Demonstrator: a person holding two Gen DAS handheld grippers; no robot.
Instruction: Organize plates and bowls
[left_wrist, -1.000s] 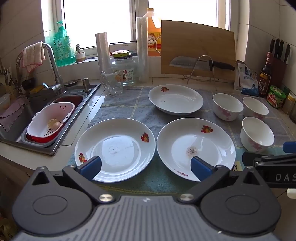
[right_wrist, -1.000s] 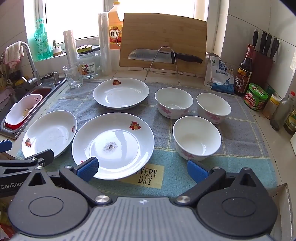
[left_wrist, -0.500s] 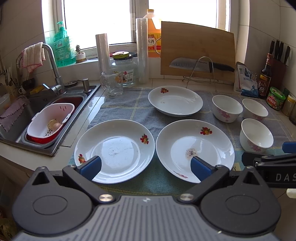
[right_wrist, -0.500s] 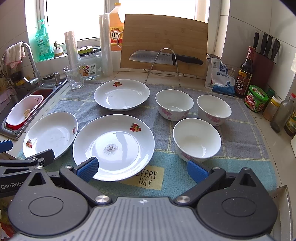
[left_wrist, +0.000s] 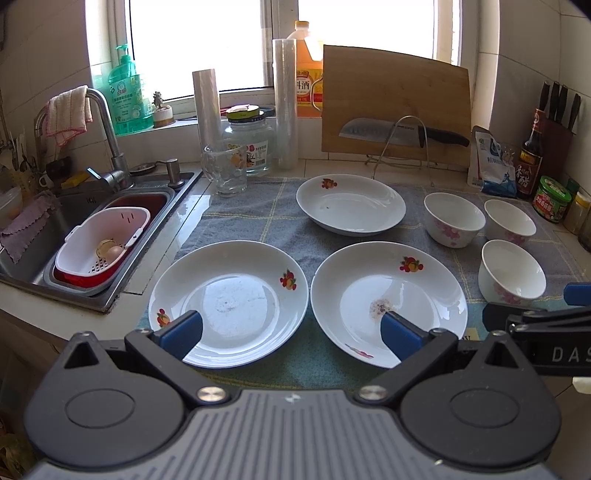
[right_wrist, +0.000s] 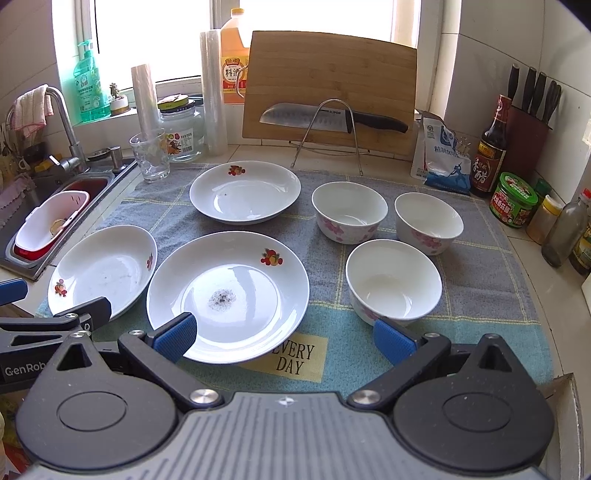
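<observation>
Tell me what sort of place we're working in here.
A home kitchen counter, most likely. There is a steel sink with a tap at the left, a knife resting on a rack against a wooden cutting board, and plates and bowls laid out on a dish towel.

My left fingers (left_wrist: 181, 330) hid the near rim of the left plate (left_wrist: 229, 295); my right fingers (right_wrist: 393, 341) covered the nearest bowl's (right_wrist: 393, 278) base.
</observation>
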